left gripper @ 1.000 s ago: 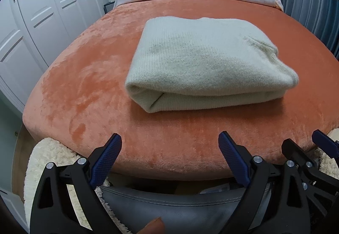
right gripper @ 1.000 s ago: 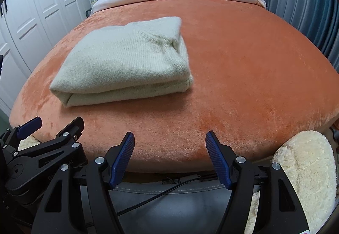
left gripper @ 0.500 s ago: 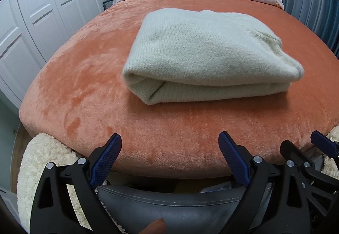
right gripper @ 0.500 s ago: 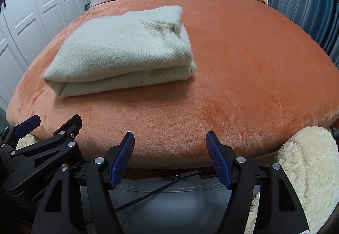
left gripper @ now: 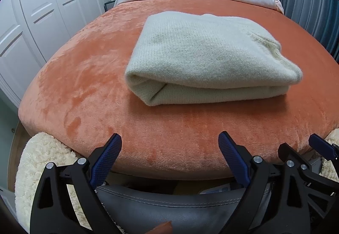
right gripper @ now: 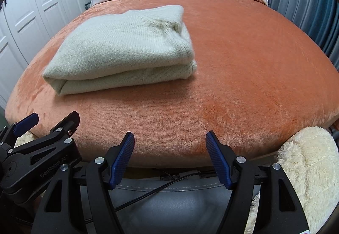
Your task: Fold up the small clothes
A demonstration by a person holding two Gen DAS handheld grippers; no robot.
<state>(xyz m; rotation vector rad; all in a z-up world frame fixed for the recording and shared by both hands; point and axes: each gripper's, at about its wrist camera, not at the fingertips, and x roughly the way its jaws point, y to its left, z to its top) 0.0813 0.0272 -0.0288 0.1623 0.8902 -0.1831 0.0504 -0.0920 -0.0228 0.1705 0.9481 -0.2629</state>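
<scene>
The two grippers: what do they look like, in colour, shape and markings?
Both are black plastic clamp frames with silver rivets. The left gripper and right gripper each carry two blue ribbed finger pads. Pale lettering marks the left gripper's body in the right wrist view.

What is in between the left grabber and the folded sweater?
Only bare orange blanket. The left wrist view shows nothing else lying between the open left gripper and the folded sweater.
</scene>
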